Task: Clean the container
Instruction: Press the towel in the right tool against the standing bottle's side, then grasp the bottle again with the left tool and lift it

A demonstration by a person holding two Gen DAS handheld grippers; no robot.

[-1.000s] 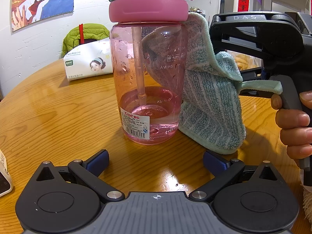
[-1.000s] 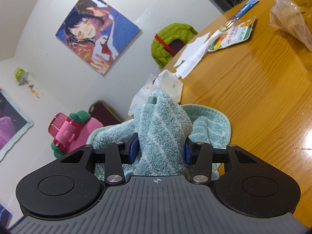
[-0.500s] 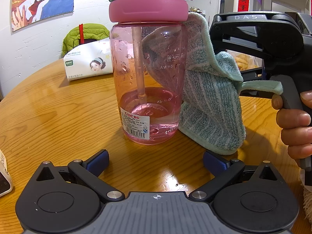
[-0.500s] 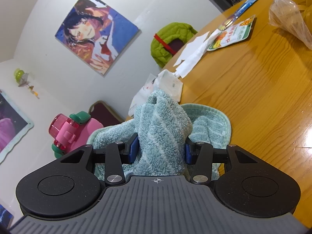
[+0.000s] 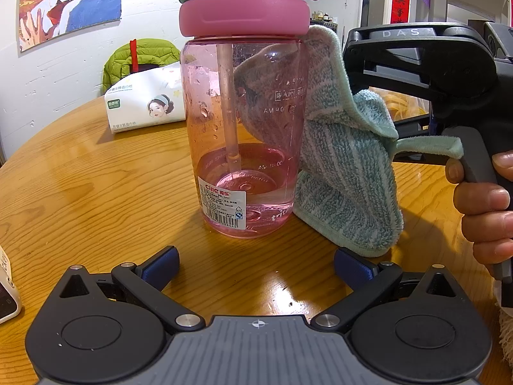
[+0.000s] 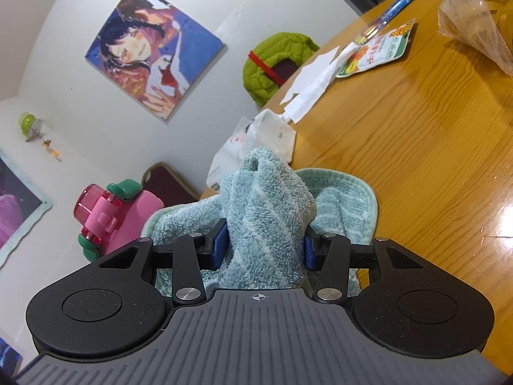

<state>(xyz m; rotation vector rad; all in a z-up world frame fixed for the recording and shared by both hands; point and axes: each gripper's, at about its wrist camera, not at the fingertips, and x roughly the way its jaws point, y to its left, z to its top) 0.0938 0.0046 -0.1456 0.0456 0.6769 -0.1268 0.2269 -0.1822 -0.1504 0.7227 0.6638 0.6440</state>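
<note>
A clear pink bottle [image 5: 247,128] with a pink lid and green flip cap stands upright on the wooden table [image 5: 80,192], a straw and a little water inside. A teal striped towel [image 5: 346,166] is pressed against its right side. My left gripper [image 5: 256,268] is open just in front of the bottle, touching nothing. My right gripper [image 6: 264,248] is shut on a bunched fold of the towel [image 6: 266,211]; the bottle's lid [image 6: 109,215] shows at its left. In the left wrist view the right gripper body [image 5: 426,64] is held by a hand [image 5: 484,211].
A tissue pack [image 5: 146,104] lies behind the bottle on the left, with a green jacket [image 5: 141,57] on a chair beyond. A white device [image 5: 6,292] sits at the left edge. Paper, a snack packet [image 6: 378,51] and a plastic bag [image 6: 481,9] lie farther across the table.
The towel's lower edge has shifted very slightly against the bottle. Both grippers keep their places and states.
</note>
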